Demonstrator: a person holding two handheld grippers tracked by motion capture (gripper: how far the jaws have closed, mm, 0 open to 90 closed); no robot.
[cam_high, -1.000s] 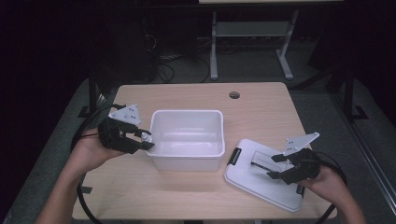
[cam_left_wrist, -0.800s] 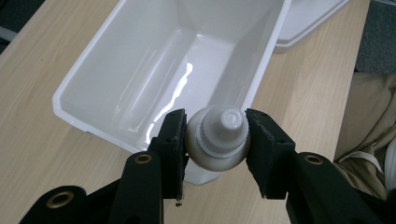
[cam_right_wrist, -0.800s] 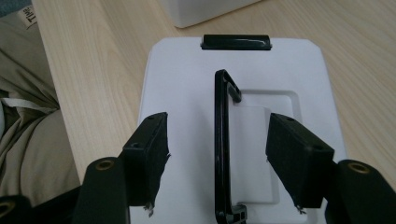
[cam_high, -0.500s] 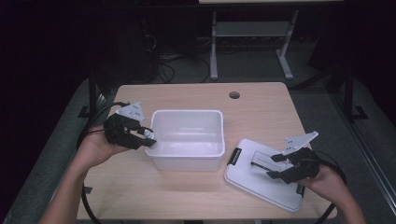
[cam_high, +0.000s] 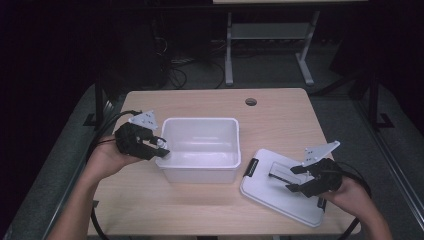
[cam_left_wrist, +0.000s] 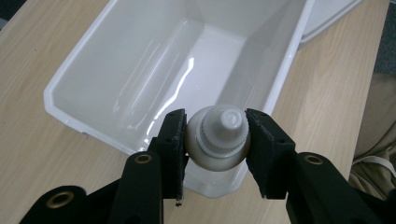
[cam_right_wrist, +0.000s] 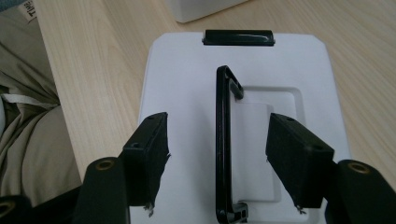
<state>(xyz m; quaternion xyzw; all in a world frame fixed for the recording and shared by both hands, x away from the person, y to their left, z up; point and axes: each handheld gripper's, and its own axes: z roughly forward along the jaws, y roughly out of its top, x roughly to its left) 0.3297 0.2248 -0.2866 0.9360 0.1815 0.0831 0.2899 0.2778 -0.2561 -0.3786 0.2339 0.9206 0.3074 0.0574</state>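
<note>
A person seated at the near edge of a wooden table (cam_high: 280, 112) works 2 handheld grippers around an empty white bin (cam_high: 200, 148) that sits near the table's middle. The left gripper (cam_left_wrist: 215, 140) is clenched on a small white bottle (cam_left_wrist: 219, 137), cap pointing away along the jaws, and holds it right at the bin's left rim, near the bin's near-left corner. In the left gripper view the bottle hangs over that rim with the bare bin floor just beyond it, so a drop into the bin looks like the likely next move, and the left hand is plainly the nearer one for it.

Toward the table's near-right corner lies the bin's white lid (cam_high: 280, 192), flat, apart from the bin, with a black latch (cam_right_wrist: 238, 37) on its edge facing the bin. The right gripper (cam_right_wrist: 218, 154) hovers low over the lid with its jaws spread wide and holding nothing. A black handle (cam_right_wrist: 223, 140) stands up from the lid's centre, and its long axis runs straight away between the 2 jaws, so closing them would likely pinch it across its thin width. Whether the jaw tips touch the lid cannot be told.
</note>
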